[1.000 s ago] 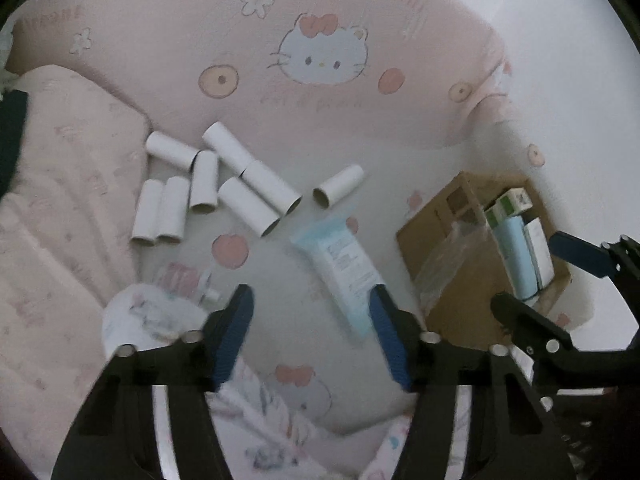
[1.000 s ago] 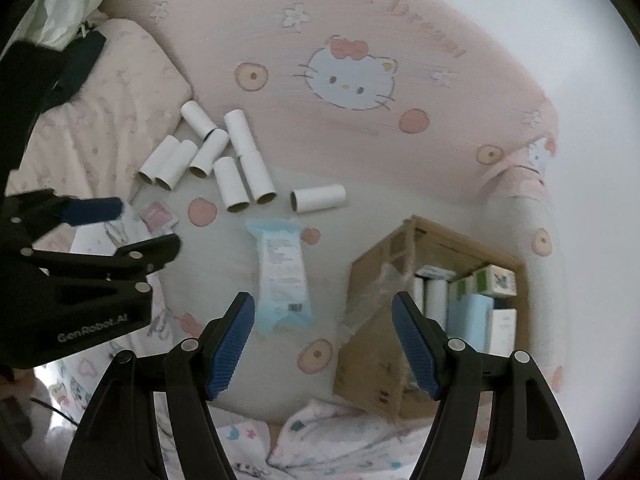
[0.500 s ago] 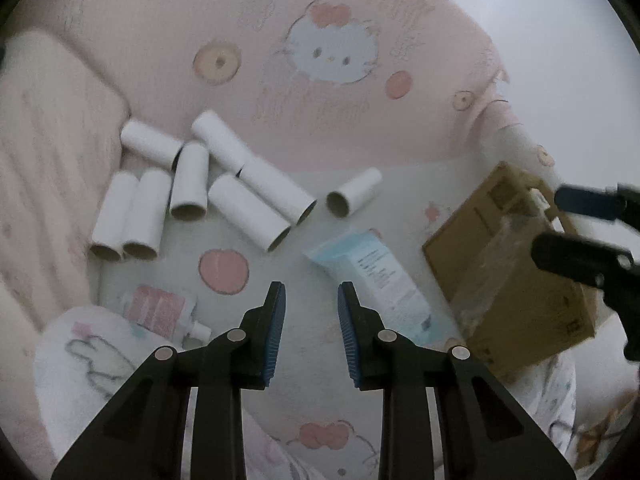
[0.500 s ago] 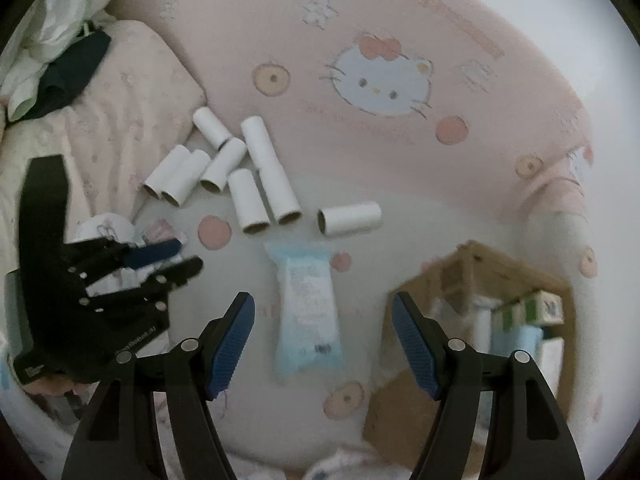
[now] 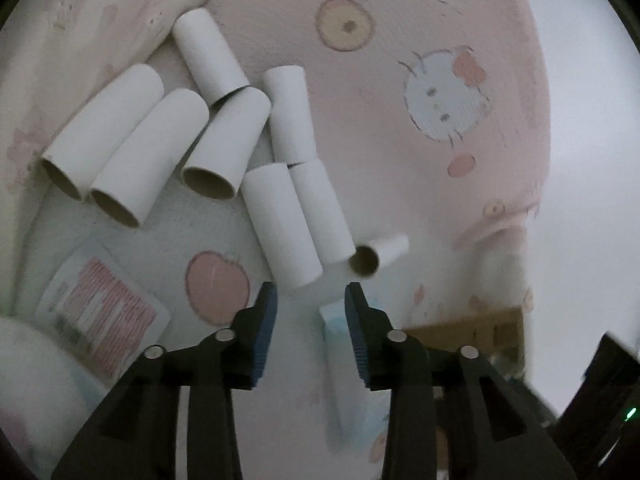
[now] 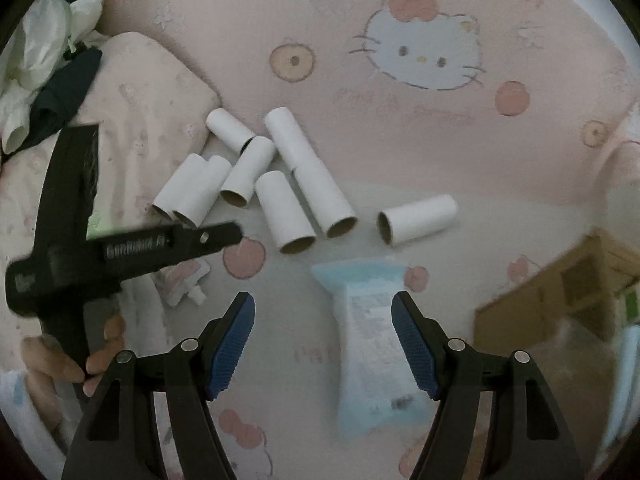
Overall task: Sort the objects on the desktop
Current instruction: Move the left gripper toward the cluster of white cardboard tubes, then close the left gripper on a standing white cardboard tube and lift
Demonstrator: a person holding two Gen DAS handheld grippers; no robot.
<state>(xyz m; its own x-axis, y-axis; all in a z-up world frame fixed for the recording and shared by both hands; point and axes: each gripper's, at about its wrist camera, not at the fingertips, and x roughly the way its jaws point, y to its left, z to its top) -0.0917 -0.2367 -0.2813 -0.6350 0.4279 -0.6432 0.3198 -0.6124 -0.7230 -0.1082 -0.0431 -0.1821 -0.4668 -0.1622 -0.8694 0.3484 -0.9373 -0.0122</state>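
two handheld grippers hang over a bed, both empty. the left gripper (image 5: 310, 294) is part-spread and opening, nothing between its pads, aimed at the near end of a loose pile of white cardboard tubes (image 5: 282, 222), likely lining up a first pick. the right gripper (image 6: 322, 314) is spread wide above a pale blue wipes pack (image 6: 370, 334) without touching it. a cardboard box (image 6: 560, 292) sits to the right, probably the sorting bin. the surface is a soft pink cartoon-cat bedsheet (image 6: 420, 128), with a pillow (image 6: 148, 92) at left; the light is dim.
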